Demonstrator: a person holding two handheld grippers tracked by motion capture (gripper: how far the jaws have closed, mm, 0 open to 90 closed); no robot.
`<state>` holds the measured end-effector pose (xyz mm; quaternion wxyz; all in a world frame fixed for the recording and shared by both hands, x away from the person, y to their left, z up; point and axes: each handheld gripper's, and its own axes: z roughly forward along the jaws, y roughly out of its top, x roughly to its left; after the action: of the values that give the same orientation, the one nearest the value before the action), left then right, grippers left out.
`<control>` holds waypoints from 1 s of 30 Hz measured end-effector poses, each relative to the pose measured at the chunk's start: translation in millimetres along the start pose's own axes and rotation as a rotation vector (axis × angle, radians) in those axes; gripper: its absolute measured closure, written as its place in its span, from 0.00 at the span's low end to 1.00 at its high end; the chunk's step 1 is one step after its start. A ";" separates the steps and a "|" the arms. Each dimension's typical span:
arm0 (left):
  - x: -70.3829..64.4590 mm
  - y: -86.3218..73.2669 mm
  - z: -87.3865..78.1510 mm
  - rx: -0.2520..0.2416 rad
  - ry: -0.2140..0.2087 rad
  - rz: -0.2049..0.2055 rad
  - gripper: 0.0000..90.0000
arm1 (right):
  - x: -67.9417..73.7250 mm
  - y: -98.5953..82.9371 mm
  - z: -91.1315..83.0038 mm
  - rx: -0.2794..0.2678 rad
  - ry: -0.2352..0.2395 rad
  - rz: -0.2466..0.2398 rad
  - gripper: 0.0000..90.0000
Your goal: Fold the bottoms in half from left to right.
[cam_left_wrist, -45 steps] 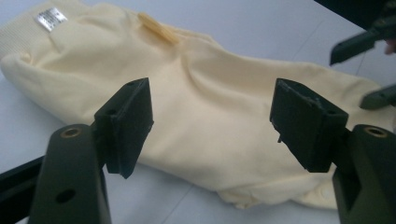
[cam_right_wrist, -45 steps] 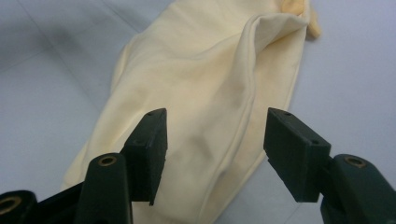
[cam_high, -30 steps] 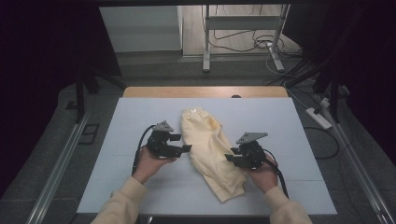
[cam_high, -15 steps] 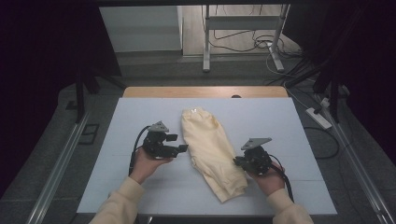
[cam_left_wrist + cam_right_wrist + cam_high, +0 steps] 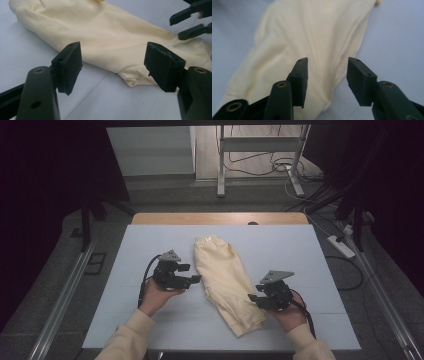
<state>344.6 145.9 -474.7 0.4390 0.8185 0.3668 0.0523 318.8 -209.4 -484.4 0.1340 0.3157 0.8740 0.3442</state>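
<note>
Both grippers have pulled back off the cloth (image 5: 225, 279). Left gripper (image 5: 192, 279) spread wide, right gripper (image 5: 253, 298) parted, both empty.

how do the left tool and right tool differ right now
The left tool has its jaws spread wide; the right tool has a narrower gap. The left tool sits beside the cream garment, off its edge, over the white table; the right tool hangs over the garment's edge nearer the person. Both are open and hold nothing.

cream garment (image 5: 225, 280) | folded into long strip, wrinkled | lying flat, diagonal, mid-table
</note>
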 end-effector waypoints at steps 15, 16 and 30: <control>0.2 -0.5 -0.2 -0.001 0.000 0.000 0.34 | 43.1 6.0 -1.8 0.032 0.160 -0.105 0.54; 0.4 -0.5 -0.3 -0.002 0.000 0.002 0.34 | 46.0 6.3 -0.7 0.032 0.166 -0.110 0.54; 0.7 -0.8 -0.8 0.000 0.002 0.004 0.34 | 63.6 6.9 9.1 0.130 0.183 -0.144 0.87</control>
<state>344.3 147.2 -475.0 0.4386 0.8192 0.3655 0.0540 277.4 -159.9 -487.4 0.0572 0.2272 0.9235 0.3039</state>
